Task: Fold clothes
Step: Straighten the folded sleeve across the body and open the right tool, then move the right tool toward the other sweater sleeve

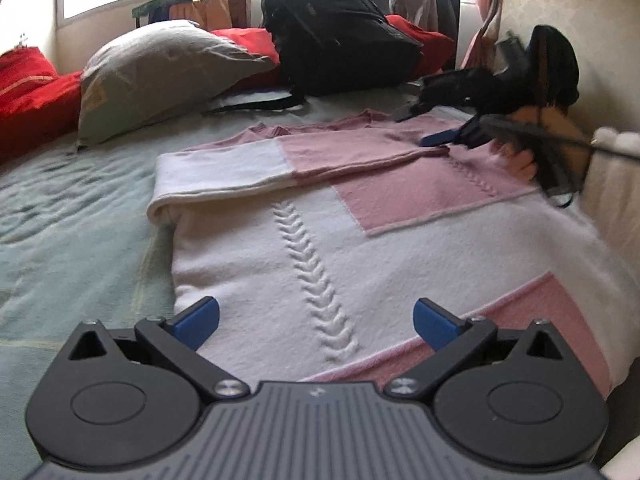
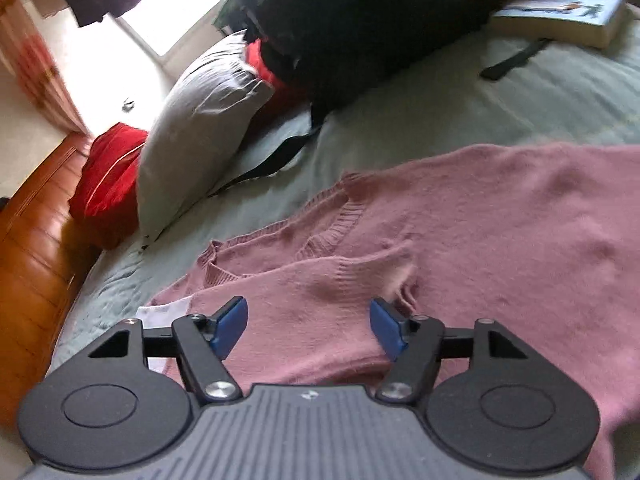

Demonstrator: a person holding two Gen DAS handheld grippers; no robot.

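A pink and white knit sweater (image 1: 304,216) lies flat on the green bedspread (image 1: 80,200), one sleeve (image 1: 248,164) folded across its chest. My left gripper (image 1: 316,320) hovers open over the white lower part with the cable pattern, nothing between its fingers. In the left wrist view my right gripper (image 1: 420,126) is at the sweater's far right shoulder, held by a hand (image 1: 524,164). In its own view the right gripper (image 2: 308,324) stands open over the pink sleeve (image 2: 320,288) near the neckline (image 2: 332,232); its pads do not press the cloth.
A grey pillow (image 1: 160,76), red cushions (image 1: 28,92) and a black backpack (image 1: 340,36) sit at the head of the bed. A book (image 2: 560,12) lies beside the backpack. A wooden bed frame (image 2: 32,260) runs along one side, a wall (image 1: 580,8) along the other.
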